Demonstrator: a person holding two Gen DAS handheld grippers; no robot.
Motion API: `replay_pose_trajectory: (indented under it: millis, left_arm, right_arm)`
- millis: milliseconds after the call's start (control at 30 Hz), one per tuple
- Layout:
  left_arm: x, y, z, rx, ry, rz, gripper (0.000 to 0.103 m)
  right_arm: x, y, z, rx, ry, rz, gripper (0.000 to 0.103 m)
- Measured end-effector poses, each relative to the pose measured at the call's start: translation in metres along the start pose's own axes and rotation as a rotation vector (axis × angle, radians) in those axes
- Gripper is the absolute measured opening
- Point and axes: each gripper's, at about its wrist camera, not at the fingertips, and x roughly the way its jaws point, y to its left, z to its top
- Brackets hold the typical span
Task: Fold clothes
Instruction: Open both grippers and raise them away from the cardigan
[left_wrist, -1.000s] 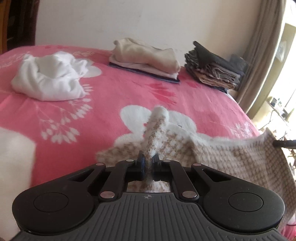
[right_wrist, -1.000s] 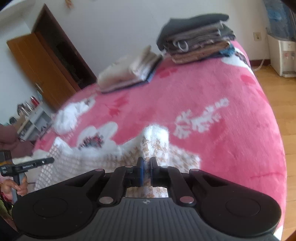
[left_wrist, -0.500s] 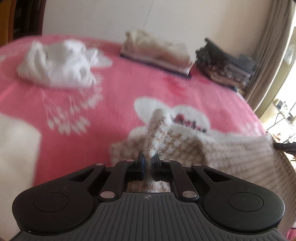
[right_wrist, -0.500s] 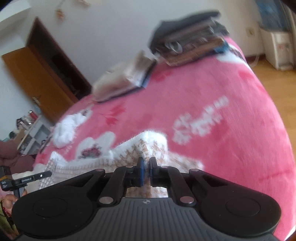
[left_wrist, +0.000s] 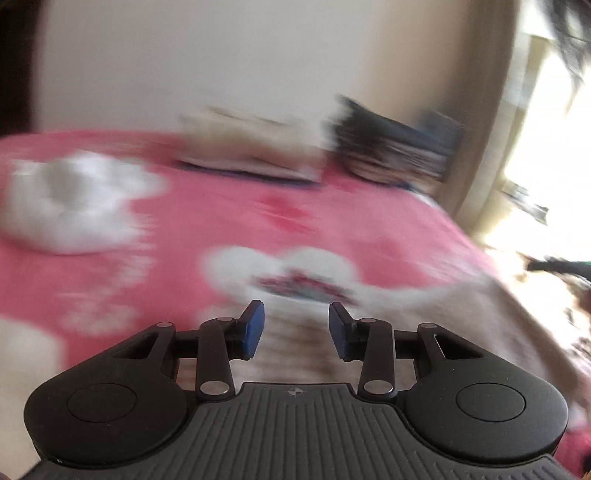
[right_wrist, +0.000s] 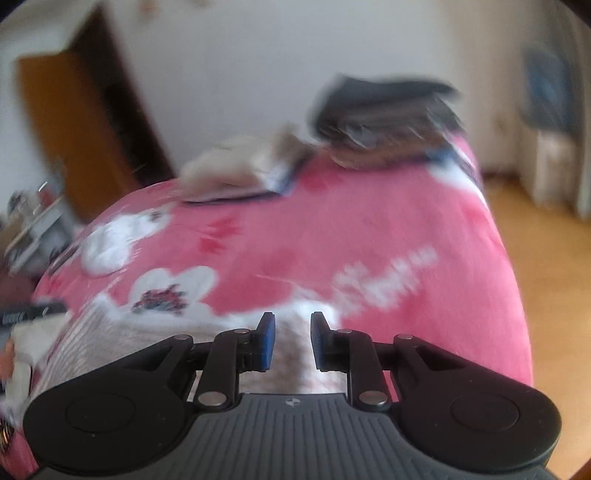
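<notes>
Both frames pretty smeared with motion blur, so only the coarse stuff readable. Left gripper (left_wrist: 295, 328) held low over the near edge of the bed, aimed across it toward the far wall, blue pads (left_wrist: 252, 329) spread wide apart with nothing between them. Beige-and-white checked garment (left_wrist: 424, 325) lying on the pink floral blanket (left_wrist: 229, 206) right under and just past those fingers, running off to the right, not pinched by anything. Right gripper (right_wrist: 289, 341) also low and level at the near edge, tilted a bit, pads (right_wrist: 266, 342) parted too but with a narrower gap than the left, likewise empty. Same garment (right_wrist: 110, 332) showing below and between the right fingers, spreading away to the left along the near side of the blanket (right_wrist: 332, 229). Farther out on the left side, a rumpled white heap of cloth (left_wrist: 70, 206) sitting well apart from the garment. At the far edge near the wall, a folded light-coloured stack (left_wrist: 251, 155) and just right of it a darker folded stack (left_wrist: 391, 147), both too blurred for detail. Wooden door (right_wrist: 77, 125) off to the left in the right wrist view, wood floor (right_wrist: 554, 258) on the right.
</notes>
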Motion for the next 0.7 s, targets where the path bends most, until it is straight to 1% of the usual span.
replay_pose_trajectory:
  millis: [33,67,100,133,200,233,300,367,400,467,500,533,567,600,667,700]
  left_arm:
    - [0.012,-0.008,-0.002,0.039,0.049,-0.028,0.038]
    - [0.023,-0.015,-0.005,0.082,0.087,-0.027,0.038]
    - [0.035,-0.022,-0.010,0.131,0.109,0.004,0.038]
    - [0.045,-0.023,-0.012,0.146,0.113,0.027,0.038]
    - [0.057,-0.016,-0.012,0.114,0.098,0.048,0.038]
    - [0.059,-0.011,-0.010,0.080,0.082,0.051,0.038]
    - [0.051,-0.001,0.003,0.010,0.036,0.067,0.038]
    - [0.037,0.007,0.011,-0.017,-0.001,0.065,0.038]
    - [0.031,0.009,0.013,-0.025,0.002,0.048,0.039]
    - [0.023,0.008,0.010,-0.018,0.057,-0.018,0.040]
    - [0.023,0.005,0.006,0.003,0.104,-0.051,0.045]
    - [0.027,-0.001,-0.001,0.039,0.149,-0.068,0.053]
    - [0.031,-0.009,-0.009,0.086,0.192,-0.075,0.055]
    - [0.037,-0.017,-0.016,0.140,0.207,-0.063,0.056]
    - [0.049,-0.032,-0.028,0.259,0.186,-0.004,0.057]
    - [0.055,-0.037,-0.030,0.287,0.164,0.013,0.057]
  right_arm:
    - [0.003,0.012,0.000,-0.049,0.018,0.041,0.023]
    - [0.006,0.023,0.000,-0.098,0.036,0.082,0.023]
    - [0.012,0.033,-0.002,-0.143,0.062,0.112,0.022]
    - [0.016,0.037,-0.004,-0.160,0.078,0.114,0.022]
    - [0.019,0.039,-0.007,-0.167,0.091,0.096,0.021]
    - [0.020,0.039,-0.009,-0.170,0.098,0.086,0.021]
    - [0.023,0.041,-0.012,-0.177,0.112,0.068,0.020]
    - [0.025,0.043,-0.015,-0.183,0.125,0.050,0.020]
    - [0.027,0.044,-0.016,-0.186,0.132,0.041,0.021]
    - [0.029,0.046,-0.020,-0.193,0.145,0.023,0.021]
    - [0.030,0.047,-0.021,-0.196,0.152,0.013,0.021]
    - [0.032,0.048,-0.023,-0.199,0.159,0.004,0.021]
    - [0.033,0.048,-0.024,-0.202,0.165,-0.005,0.021]
    - [0.034,0.049,-0.026,-0.205,0.172,-0.014,0.021]
    - [0.037,0.051,-0.029,-0.212,0.185,-0.032,0.021]
    - [0.038,0.051,-0.030,-0.209,0.191,-0.042,0.021]
